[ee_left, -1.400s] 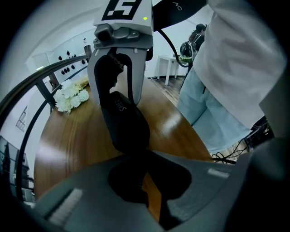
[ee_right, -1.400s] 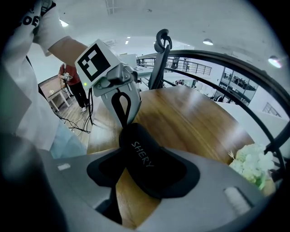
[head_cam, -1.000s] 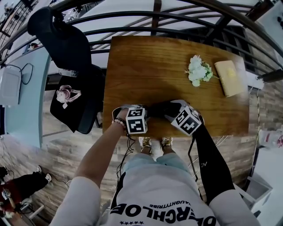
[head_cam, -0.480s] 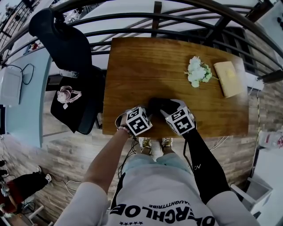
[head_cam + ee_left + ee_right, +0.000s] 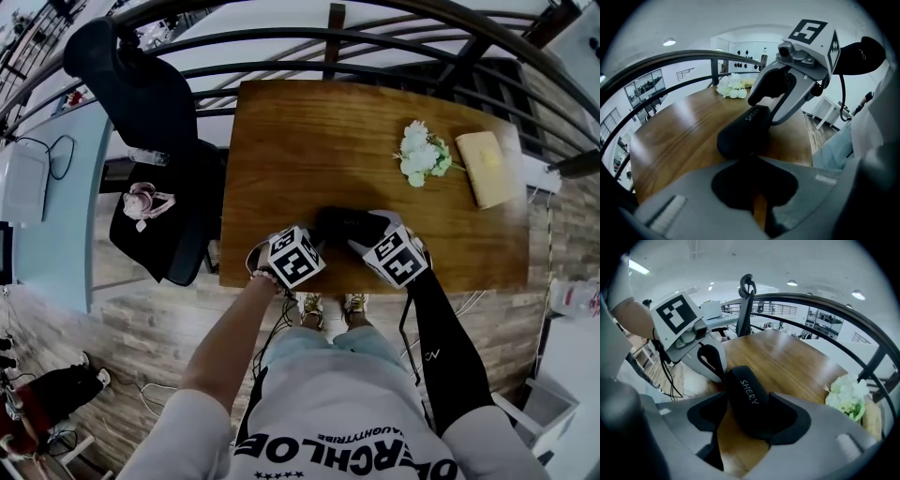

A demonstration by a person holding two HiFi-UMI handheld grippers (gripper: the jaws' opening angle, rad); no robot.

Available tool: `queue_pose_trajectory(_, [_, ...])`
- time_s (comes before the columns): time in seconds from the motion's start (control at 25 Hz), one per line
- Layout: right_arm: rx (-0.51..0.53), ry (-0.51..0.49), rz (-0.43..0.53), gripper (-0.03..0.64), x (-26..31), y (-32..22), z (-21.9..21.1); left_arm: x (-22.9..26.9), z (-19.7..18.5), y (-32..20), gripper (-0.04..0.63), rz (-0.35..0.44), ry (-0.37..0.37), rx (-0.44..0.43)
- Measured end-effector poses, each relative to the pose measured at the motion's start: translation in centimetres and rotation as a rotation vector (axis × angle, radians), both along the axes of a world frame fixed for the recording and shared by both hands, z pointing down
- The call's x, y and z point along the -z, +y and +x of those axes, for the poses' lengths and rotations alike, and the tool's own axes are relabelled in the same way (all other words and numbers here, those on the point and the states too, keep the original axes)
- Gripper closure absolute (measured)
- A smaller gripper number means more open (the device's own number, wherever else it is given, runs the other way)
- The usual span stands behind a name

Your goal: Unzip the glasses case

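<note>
A black zipped glasses case (image 5: 342, 223) lies on the wooden table (image 5: 309, 141) near its front edge. My left gripper (image 5: 314, 241) is at the case's left end, my right gripper (image 5: 367, 239) at its right end. In the left gripper view the left gripper (image 5: 751, 173) is shut, its tips against the near end of the case (image 5: 743, 131). Whether it pinches the zipper pull is hidden. In the right gripper view the right gripper (image 5: 747, 413) has its jaws opening, with the case (image 5: 747, 399) between them. Wood shows between the case and the left pad.
White flowers (image 5: 419, 152) and a tan flat pouch (image 5: 487, 166) lie at the table's far right. A black chair with pink headphones (image 5: 141, 202) stands left of the table. A dark curved railing runs behind it. The table's front edge (image 5: 469, 281) is just under my hands.
The left gripper's marker cube has rolled and sits slightly lower in the head view. The right gripper has shifted only a little. The case stays in place.
</note>
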State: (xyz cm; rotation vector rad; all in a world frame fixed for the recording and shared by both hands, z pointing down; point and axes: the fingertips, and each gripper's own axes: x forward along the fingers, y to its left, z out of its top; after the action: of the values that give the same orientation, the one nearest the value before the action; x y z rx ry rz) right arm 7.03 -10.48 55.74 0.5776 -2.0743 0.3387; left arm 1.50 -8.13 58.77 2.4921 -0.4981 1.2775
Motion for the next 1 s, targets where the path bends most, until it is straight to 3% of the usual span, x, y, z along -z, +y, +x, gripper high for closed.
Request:
queue_pose_trajectory(0.12, [0.036, -0.020, 0.011, 0.344, 0.5, -0.6, 1.1, 0.1, -0.3, -0.1, 0.484, 0.007, -0.008, -0.015])
queue_pose_trajectory(0.36, [0.003, -0.029, -0.120, 0.337, -1.5, -0.1, 3.4, -0.3, -1.1, -0.1, 0.485, 0.011, -0.024, -0.039])
queue_pose_trajectory(0.48, [-0.020, -0.032, -0.127, 0.359, -1.7, 0.6, 3.7, -0.4, -1.3, -0.5, 0.484, 0.018, -0.029, -0.028])
queue_pose_trajectory(0.76, [-0.005, -0.039, -0.183, 0.357, -1.5, 2.9, 2.4, -1.1, -2.5, -2.9, 0.483, 0.066, -0.076, 0.036])
queue_pose_trajectory(0.92, [0.040, -0.059, -0.208, 0.365, -1.3, 3.8, 1.9, -1.2, -2.5, -4.7, 0.483, 0.064, -0.050, 0.088])
queue_pose_trajectory(1.0, [0.039, -0.085, -0.174, 0.370, -0.5, 3.0, 1.7, -1.0, -2.0, -5.5, 0.483, 0.071, -0.031, 0.098])
